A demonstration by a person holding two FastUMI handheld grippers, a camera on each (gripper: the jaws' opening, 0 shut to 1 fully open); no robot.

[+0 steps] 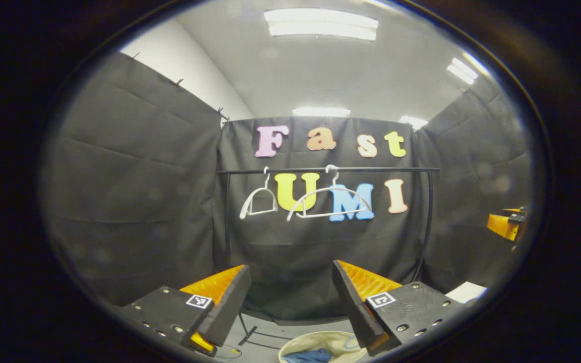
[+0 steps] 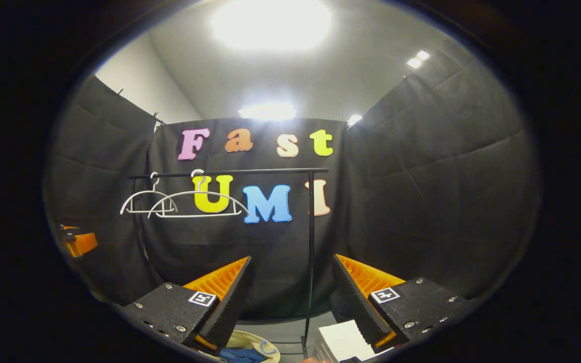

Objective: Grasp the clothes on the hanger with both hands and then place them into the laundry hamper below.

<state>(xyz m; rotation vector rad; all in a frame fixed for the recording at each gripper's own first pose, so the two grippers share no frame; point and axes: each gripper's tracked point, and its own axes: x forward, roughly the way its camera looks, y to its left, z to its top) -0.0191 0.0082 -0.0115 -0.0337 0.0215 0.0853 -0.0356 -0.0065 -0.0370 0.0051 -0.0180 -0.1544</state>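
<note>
Black booth cloth behind bare hangers [image 1: 328,199]; blue clothes [image 1: 310,356] already lie in the hamper [image 1: 295,345] below, nearer the left gripper [image 1: 290,302]. Both grippers, right gripper [image 2: 290,302] too, gape wide, holding nothing.

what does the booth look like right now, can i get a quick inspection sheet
surface: grey floor, partly seen
job's things: two white hangers bare on the black rail; blue clothes in the cream hamper below
clutter: white box near the rail's post
grippers: left gripper open, empty; right gripper open, empty
cables: nothing seen
surroundings: black cloth walls, ceiling lights
</note>
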